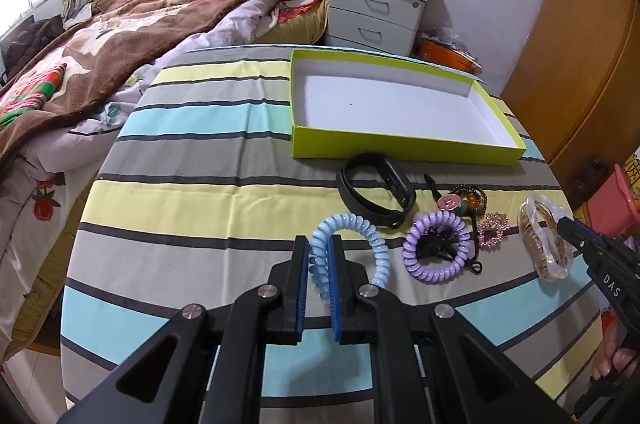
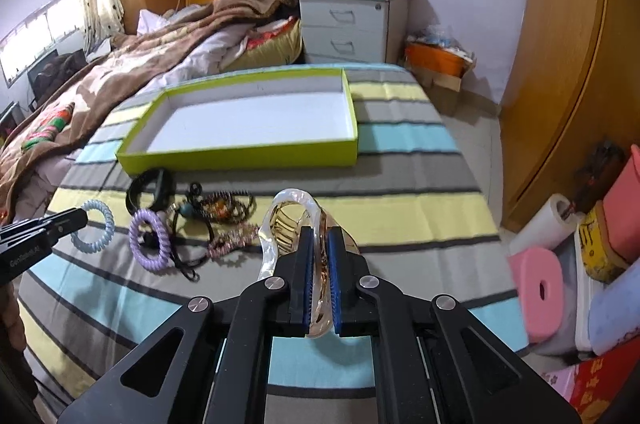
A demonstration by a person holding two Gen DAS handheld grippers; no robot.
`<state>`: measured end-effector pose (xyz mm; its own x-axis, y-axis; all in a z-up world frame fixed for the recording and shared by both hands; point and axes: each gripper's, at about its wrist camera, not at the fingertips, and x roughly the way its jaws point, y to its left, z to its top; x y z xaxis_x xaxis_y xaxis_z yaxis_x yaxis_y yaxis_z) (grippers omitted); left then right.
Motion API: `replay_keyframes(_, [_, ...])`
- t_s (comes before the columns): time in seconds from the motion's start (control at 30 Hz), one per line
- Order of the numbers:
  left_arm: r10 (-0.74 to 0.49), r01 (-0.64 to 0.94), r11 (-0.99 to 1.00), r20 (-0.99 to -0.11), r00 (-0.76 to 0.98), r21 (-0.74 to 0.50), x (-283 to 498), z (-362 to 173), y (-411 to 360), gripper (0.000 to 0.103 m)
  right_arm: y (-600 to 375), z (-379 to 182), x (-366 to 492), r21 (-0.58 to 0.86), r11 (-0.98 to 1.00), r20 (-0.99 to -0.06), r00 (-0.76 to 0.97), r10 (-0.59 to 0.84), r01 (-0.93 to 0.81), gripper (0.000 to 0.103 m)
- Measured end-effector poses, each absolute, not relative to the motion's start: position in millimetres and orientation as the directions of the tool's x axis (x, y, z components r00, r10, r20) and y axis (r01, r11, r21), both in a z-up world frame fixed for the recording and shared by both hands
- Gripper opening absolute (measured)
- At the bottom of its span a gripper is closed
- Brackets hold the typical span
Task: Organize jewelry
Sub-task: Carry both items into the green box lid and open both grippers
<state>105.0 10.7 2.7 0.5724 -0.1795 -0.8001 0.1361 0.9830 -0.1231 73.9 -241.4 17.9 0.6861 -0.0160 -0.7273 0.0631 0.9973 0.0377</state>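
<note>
My left gripper (image 1: 319, 244) is shut on a light blue spiral hair tie (image 1: 372, 238), pinched between its blue pads just above the striped cloth. In the right wrist view my right gripper (image 2: 320, 236) is shut on a clear amber hair claw clip (image 2: 286, 220). A purple spiral hair tie (image 1: 436, 248), a black wristband (image 1: 374, 194), a beaded bracelet with a pink charm (image 1: 466, 200) and a pink rhinestone brooch (image 1: 494, 230) lie between the two grippers. The empty lime-green box (image 1: 400, 148) with a white inside sits behind them.
The striped cloth (image 1: 200, 204) covers a round-edged table. A bed with a brown blanket (image 1: 120, 36) lies to the left, a white nightstand (image 1: 376, 12) behind. Pink stools, a paper roll (image 2: 548, 228) and boxes crowd the floor at the right, by a wooden wardrobe (image 2: 560, 84).
</note>
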Motion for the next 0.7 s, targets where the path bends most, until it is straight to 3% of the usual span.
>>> replay_keyframes(0.7, [-0.232,0.145,0.973,-0.744,0.626,-0.181,158,43,9,0.01,-243,66,144,0.07,0.997,-0.676,0.736,0.033,0.019,0.007])
